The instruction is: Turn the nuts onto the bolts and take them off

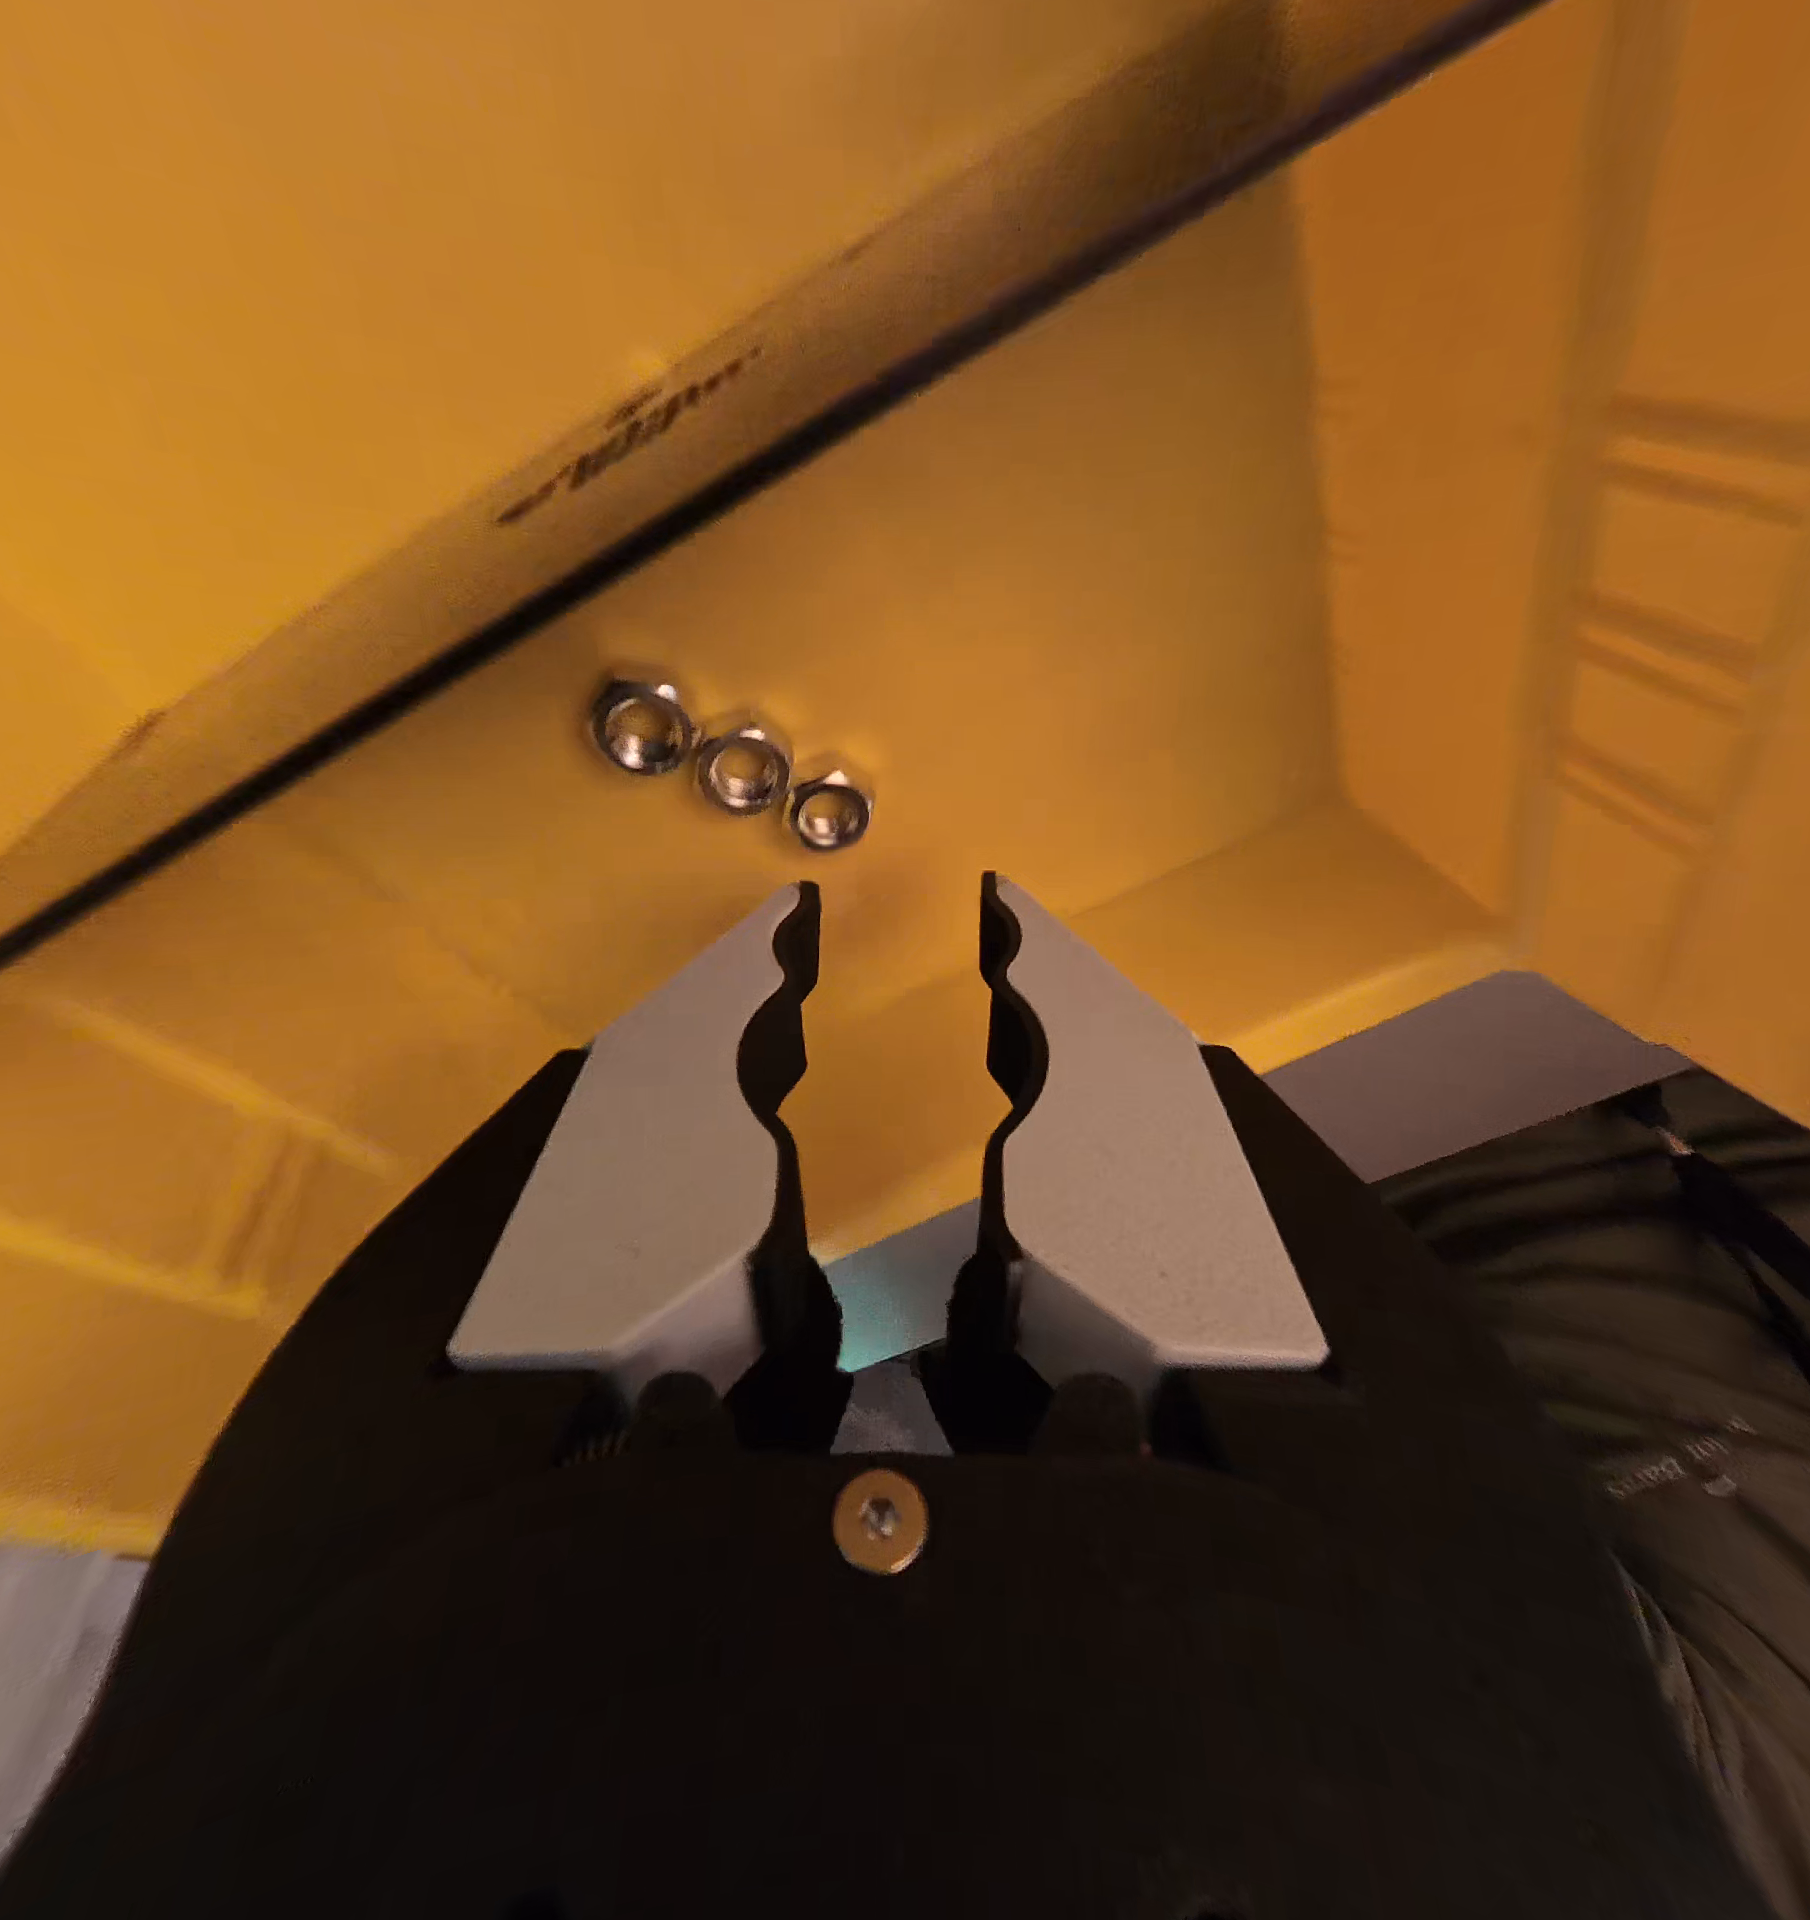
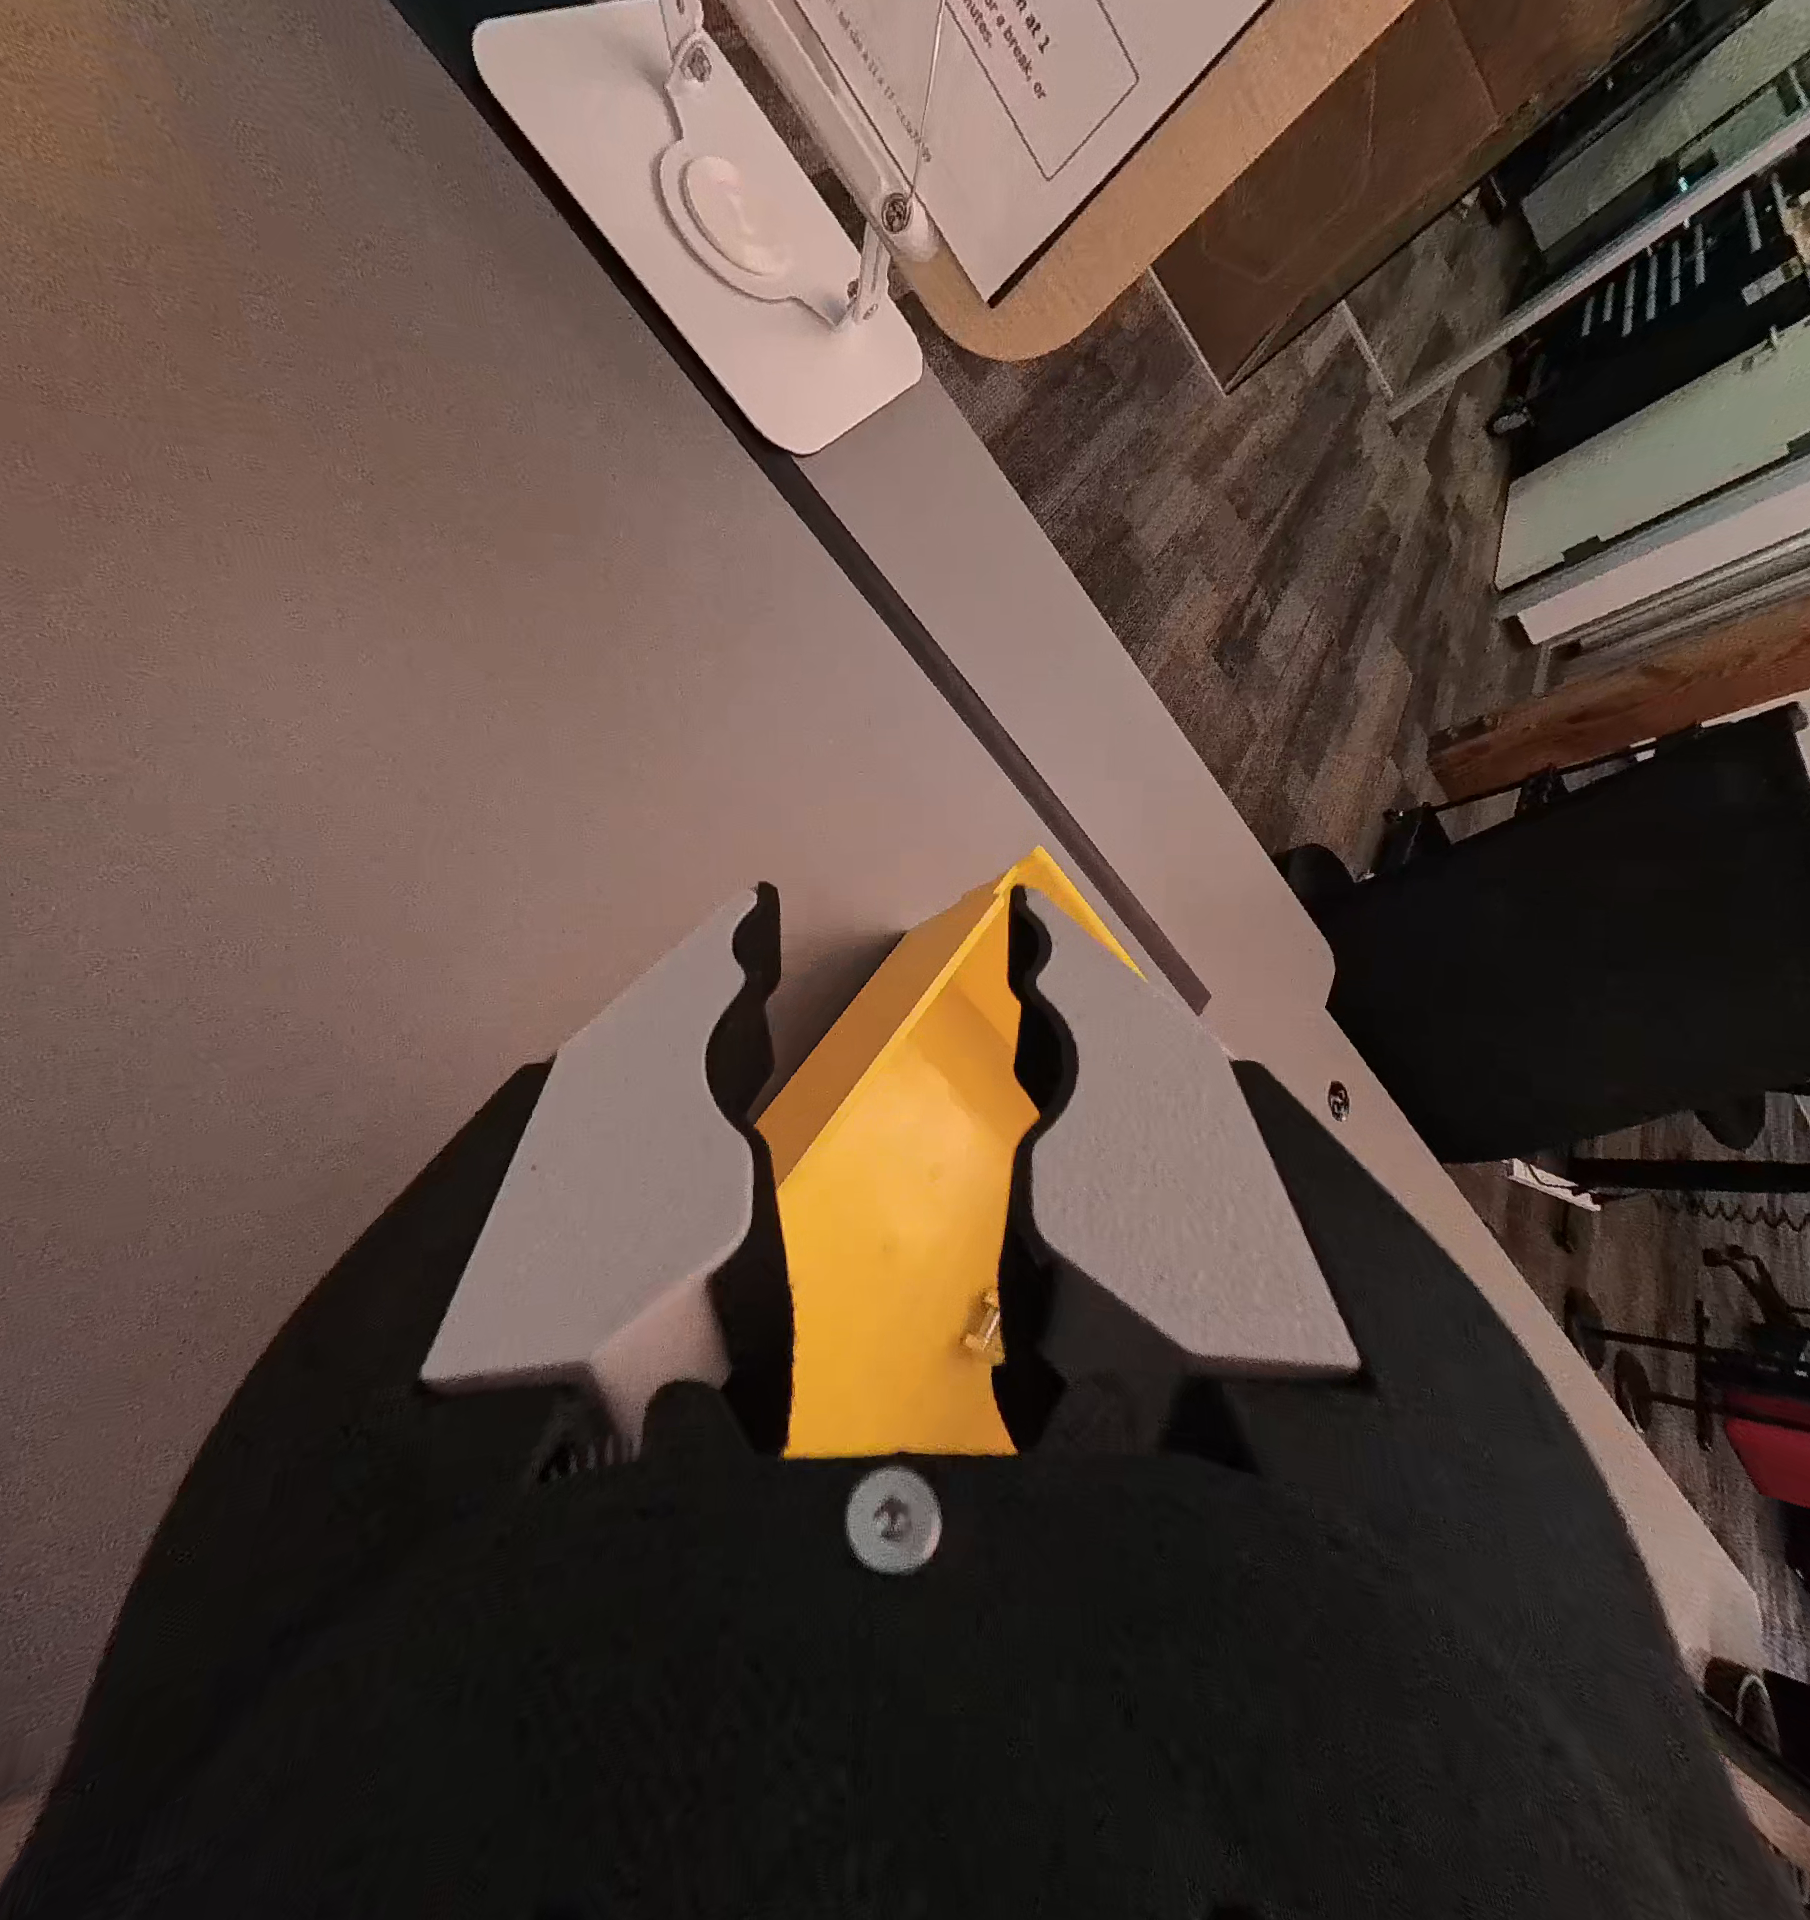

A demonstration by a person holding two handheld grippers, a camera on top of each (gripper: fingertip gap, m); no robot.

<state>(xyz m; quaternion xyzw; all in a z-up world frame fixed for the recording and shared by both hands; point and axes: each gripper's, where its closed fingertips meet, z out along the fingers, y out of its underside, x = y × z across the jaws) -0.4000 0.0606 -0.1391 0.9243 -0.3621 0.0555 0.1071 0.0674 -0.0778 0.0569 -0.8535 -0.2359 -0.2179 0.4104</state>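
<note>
Three silver hex nuts [image 1: 732,767] lie in a row on the floor of a yellow plastic bin [image 1: 1088,644], close to its divider wall. My left gripper [image 1: 899,896] is open and empty, with its tips just short of the nearest nut [image 1: 831,814]. My right gripper [image 2: 893,914] is open and empty above another yellow bin [image 2: 880,1226]. A small silver bolt [image 2: 982,1330] lies in that bin, partly hidden behind the right finger [image 2: 1140,1143].
The bins stand on a grey table [image 2: 361,623]. A white flat plate [image 2: 714,229] lies near the table's far edge. Past the edge are patterned carpet [image 2: 1244,540], a cardboard box and dark furniture. A dark jacket sleeve [image 1: 1659,1351] shows at the lower right of the left wrist view.
</note>
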